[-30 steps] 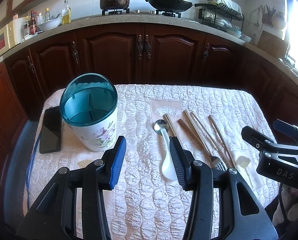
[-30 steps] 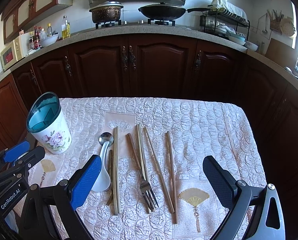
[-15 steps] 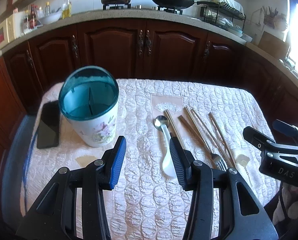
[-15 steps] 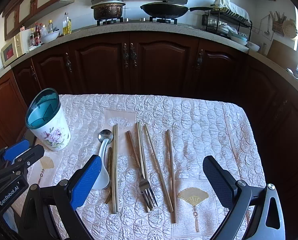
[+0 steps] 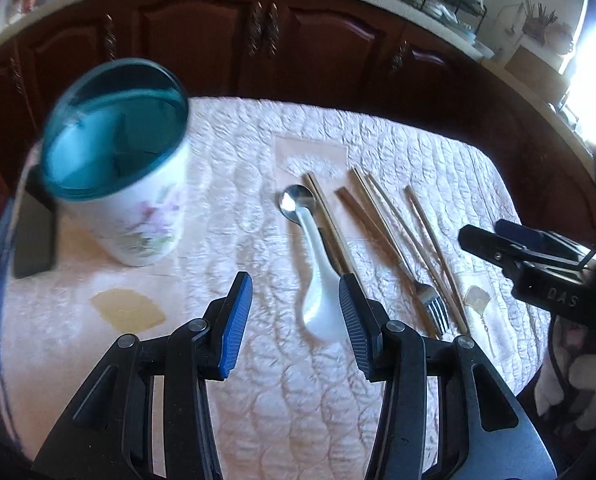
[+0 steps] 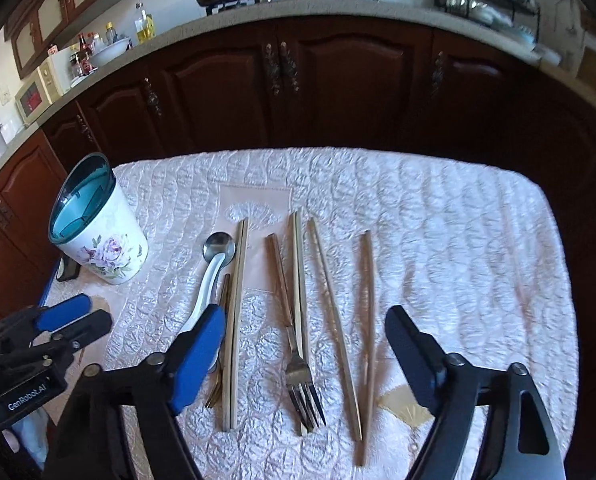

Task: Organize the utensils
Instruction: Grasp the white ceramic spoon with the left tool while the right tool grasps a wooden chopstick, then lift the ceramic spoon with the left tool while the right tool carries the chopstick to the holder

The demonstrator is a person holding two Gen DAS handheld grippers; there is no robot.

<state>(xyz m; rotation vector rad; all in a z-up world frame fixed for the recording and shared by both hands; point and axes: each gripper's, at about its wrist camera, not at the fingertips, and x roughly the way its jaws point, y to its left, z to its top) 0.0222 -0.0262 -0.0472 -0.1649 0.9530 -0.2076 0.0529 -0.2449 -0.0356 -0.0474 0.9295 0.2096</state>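
A white floral utensil holder (image 5: pixel 138 200) with a teal divided rim stands at the table's left; it also shows in the right wrist view (image 6: pixel 98 232). A white ceramic spoon (image 5: pixel 317 276) lies by a metal spoon (image 5: pixel 296 202), several wooden chopsticks (image 6: pixel 236 320) and a fork (image 6: pixel 301 380). My left gripper (image 5: pixel 296 304) is open and empty, just short of the white spoon's bowl. My right gripper (image 6: pixel 305 344) is wide open and empty above the fork and chopsticks.
A dark phone (image 5: pixel 34 240) lies left of the holder. The quilted white tablecloth (image 6: pixel 457 240) covers the table. Dark wood cabinets (image 6: pixel 337 88) and a counter with pots stand behind. The right gripper shows at the right edge of the left wrist view (image 5: pixel 537 264).
Both grippers have tilted down and moved closer to the table. The left gripper has neared the white spoon; the right has moved in over the fork and chopsticks. Nothing was picked up.
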